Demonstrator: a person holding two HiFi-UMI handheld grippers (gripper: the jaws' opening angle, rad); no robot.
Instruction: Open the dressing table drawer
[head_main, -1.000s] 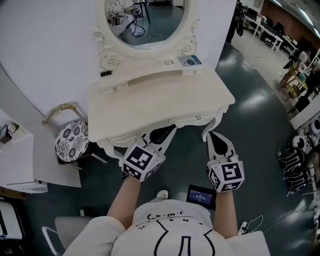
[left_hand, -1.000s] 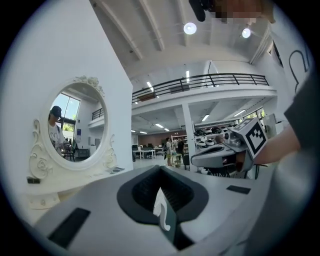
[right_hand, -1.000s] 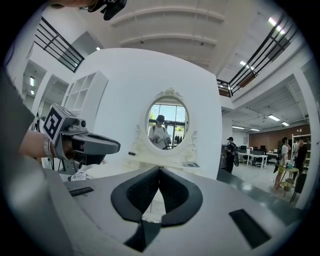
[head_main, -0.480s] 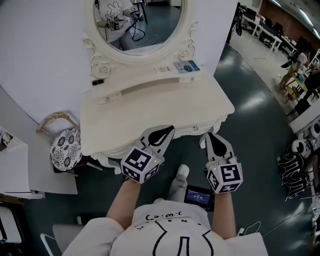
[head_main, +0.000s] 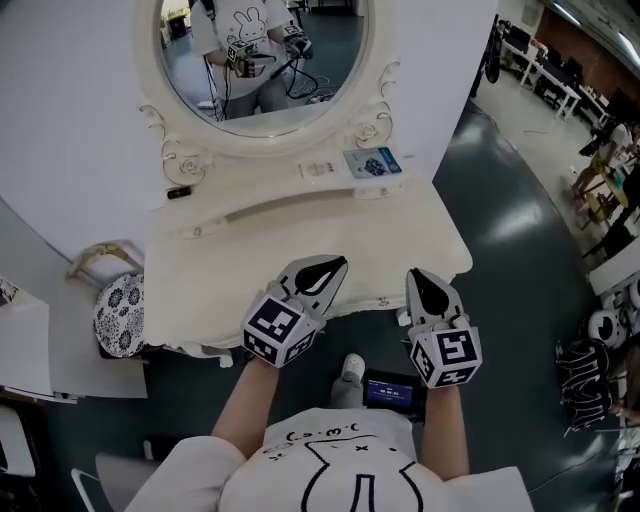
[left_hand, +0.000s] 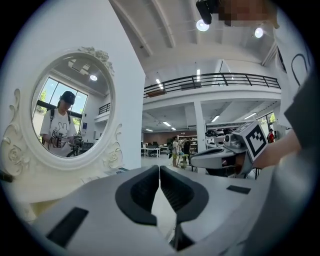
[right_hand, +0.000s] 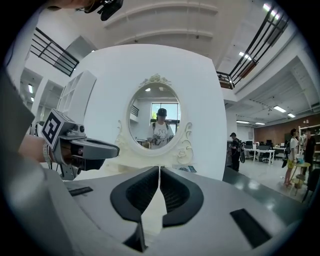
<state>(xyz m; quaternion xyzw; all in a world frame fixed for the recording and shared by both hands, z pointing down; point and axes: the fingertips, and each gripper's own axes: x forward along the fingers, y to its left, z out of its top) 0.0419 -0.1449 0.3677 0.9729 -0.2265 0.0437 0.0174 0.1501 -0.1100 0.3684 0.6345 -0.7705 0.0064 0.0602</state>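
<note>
The cream dressing table (head_main: 250, 250) stands against the wall under an oval mirror (head_main: 262, 60). Its drawer front is tucked under the top's front edge, where only one small knob (head_main: 383, 300) shows, and it looks closed. My left gripper (head_main: 325, 268) is level over the front edge of the top, shut and empty. My right gripper (head_main: 425, 280) is beside it, just right of the knob. Its jaws have just been opening a hair, but the tips still look together with nothing between them. In both gripper views the jaws (left_hand: 159, 167) (right_hand: 159, 169) point across the tabletop at the mirror.
A patterned round stool (head_main: 118, 312) stands left of the table. A small device with a lit screen (head_main: 392, 390) lies on the floor by my feet. A blue card (head_main: 373, 161) and a small black item (head_main: 179, 191) rest on the table's back ledge. Bags (head_main: 590, 370) sit at the right.
Both grippers have moved forward, from in front of the drawer front to over the tabletop's front edge. The mirror now shows the person.
</note>
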